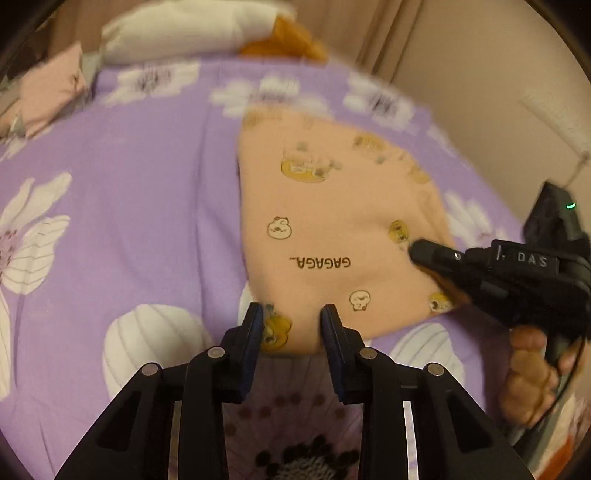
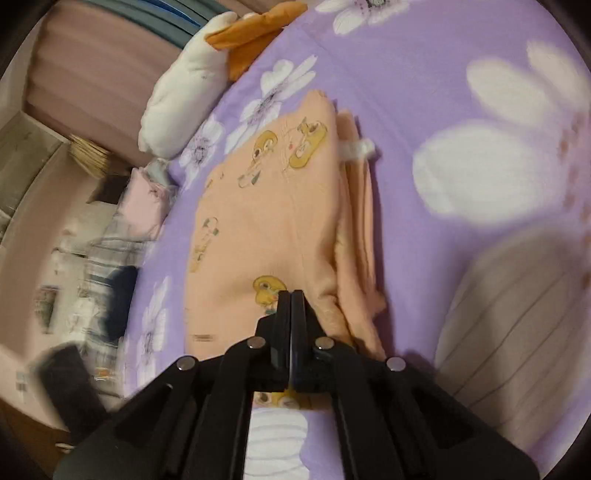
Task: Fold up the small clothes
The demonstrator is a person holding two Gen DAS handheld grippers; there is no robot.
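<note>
A small peach garment (image 1: 325,221) printed with cartoon animals and the word GAGAGA lies folded on the purple flowered bed sheet (image 1: 140,192). My left gripper (image 1: 291,314) is open, its fingers either side of the garment's near corner. My right gripper (image 2: 291,299) is shut on the garment's edge (image 2: 258,229); it also shows in the left wrist view (image 1: 417,254) at the garment's right side, held by a hand. In the right wrist view the folded layers and a white tag (image 2: 356,149) show along the right edge.
A white pillow (image 1: 184,29) and an orange cloth (image 1: 291,40) lie at the head of the bed. A pink folded cloth (image 1: 44,96) sits at the far left. The bed's edge and a cluttered floor (image 2: 74,258) show at left in the right wrist view.
</note>
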